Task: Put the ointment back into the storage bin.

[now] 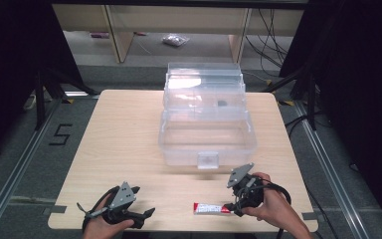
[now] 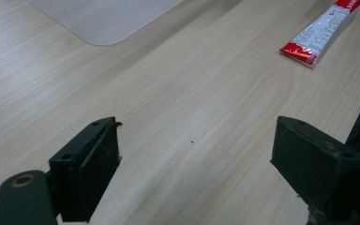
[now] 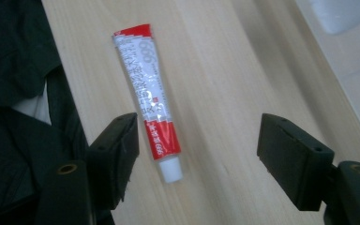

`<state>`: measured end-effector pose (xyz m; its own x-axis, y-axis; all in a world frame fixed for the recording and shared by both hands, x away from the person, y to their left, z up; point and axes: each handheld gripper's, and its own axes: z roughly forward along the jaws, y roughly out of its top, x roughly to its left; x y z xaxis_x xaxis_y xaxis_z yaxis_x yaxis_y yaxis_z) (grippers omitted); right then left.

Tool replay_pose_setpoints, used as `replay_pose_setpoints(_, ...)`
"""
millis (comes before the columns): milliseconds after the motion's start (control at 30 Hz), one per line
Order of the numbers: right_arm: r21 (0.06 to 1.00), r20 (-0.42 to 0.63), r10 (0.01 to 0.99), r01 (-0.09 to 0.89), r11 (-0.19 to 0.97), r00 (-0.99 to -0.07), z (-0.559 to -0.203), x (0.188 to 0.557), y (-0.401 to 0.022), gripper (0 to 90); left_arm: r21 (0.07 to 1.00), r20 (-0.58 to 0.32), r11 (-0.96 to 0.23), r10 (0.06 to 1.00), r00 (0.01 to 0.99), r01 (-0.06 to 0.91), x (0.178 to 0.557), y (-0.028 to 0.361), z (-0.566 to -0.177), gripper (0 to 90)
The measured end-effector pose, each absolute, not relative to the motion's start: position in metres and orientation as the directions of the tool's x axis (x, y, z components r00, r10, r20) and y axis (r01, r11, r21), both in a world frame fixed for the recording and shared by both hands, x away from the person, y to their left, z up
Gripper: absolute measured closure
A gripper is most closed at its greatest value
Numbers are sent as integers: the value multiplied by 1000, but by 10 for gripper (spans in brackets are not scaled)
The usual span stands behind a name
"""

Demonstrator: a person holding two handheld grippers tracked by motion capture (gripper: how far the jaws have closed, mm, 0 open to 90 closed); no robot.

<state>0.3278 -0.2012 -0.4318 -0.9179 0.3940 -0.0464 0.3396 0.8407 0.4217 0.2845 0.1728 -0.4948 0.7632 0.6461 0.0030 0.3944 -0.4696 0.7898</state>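
Note:
A red and white tube (image 1: 211, 207) with a white cap lies flat near the table's front edge. In the right gripper view the tube (image 3: 147, 93) points its cap toward me, close to the left jaw. My right gripper (image 3: 199, 145) is open around the cap end, and its pads do not touch the tube. From above, that gripper (image 1: 230, 205) sits at the tube's right end. My left gripper (image 1: 143, 200) rests at the front left, open with nothing between its jaws. The left gripper view has its gripper (image 2: 197, 145) over bare wood, with the tube (image 2: 321, 30) farther off.
A clear plastic box (image 1: 179, 149) with its lid raised stands at the middle and back of the wooden table (image 1: 124, 139). Its corner (image 2: 103, 18) also appears in the left gripper view. Floor, shelving and cables lie beyond the table.

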Motion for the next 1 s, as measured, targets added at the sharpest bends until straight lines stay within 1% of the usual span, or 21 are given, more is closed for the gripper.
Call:
replay_pose_setpoints(33,404,-39,376,329,853,-926,-432,328,-198,329,795,-4,-457,652,758,398,284,172,-495,150)
replay_pose_setpoints(67,394,-42,365,320,862,-930,-432,328,-196,339,789,18,-477,648,761,388,285,173,-495,149)
replay_pose_setpoints(167,368,-30,336,302,880,-942,-433,328,-190,362,777,15,-491,639,769,393,285,174,-494,150)
replay_pose_setpoints(233,350,-33,300,270,897,-953,-435,330,-184,403,785,10,-476,649,761,396,285,173,-495,149)
replay_pose_setpoints(267,337,-26,294,268,902,-956,-435,330,-181,403,779,10,-484,644,765,398,285,174,-494,150)
replay_pose_setpoints(333,304,-17,308,289,908,-951,-437,329,-175,433,789,13,-472,653,757,394,284,173,-495,150)
replay_pose_setpoints(433,269,-13,305,291,918,-952,-441,330,-169,452,790,9,-468,654,756,396,284,173,-495,149)
replay_pose_setpoints(467,275,-19,258,243,930,-966,-443,333,-167,459,792,2,-463,653,758,397,284,173,-495,149)
replay_pose_setpoints(500,258,-14,277,264,929,-961,-444,332,-166,471,789,4,-467,655,756,400,284,173,-495,150)
replay_pose_setpoints(600,242,-17,253,241,940,-967,-447,333,-163,485,792,4,-464,654,756,397,284,173,-495,150)
replay_pose_setpoints(633,207,-28,240,230,951,-970,-449,333,-160,508,790,7,-467,655,755,398,284,173,-495,149)
replay_pose_setpoints(667,193,-27,267,257,947,-963,-449,331,-159,516,789,13,-472,653,758,393,285,173,-495,149)
replay_pose_setpoints(700,196,-28,228,218,956,-973,-450,332,-158,526,788,14,-473,653,757,394,284,173,-495,149)
replay_pose_setpoints(733,186,-31,212,203,961,-977,-451,333,-157,536,789,14,-472,654,756,394,284,173,-495,149)
replay_pose_setpoints(767,186,-31,212,203,961,-977,-451,333,-157,536,789,14,-472,654,756,394,284,173,-495,150)
replay_pose_setpoints(800,176,-39,212,202,963,-977,-452,332,-155,567,789,13,-472,654,757,394,284,173,-495,149)
replay_pose_setpoints(833,179,-41,204,194,965,-978,-453,332,-154,570,789,13,-472,654,757,394,284,173,-495,150)
replay_pose_setpoints(867,164,-33,229,221,961,-973,-453,330,-154,578,789,13,-472,654,757,394,284,173,-495,150)
replay_pose_setpoints(900,165,-36,201,193,967,-979,-455,331,-153,586,789,12,-471,654,756,395,284,173,-495,150)
replay_pose_setpoints(933,156,-32,221,213,965,-975,-456,331,-153,586,789,13,-472,653,757,394,284,173,-495,149)
replay_pose_setpoints(1000,145,-30,224,218,965,-974,-457,330,-152,587,789,12,-471,653,757,394,284,173,-495,150)
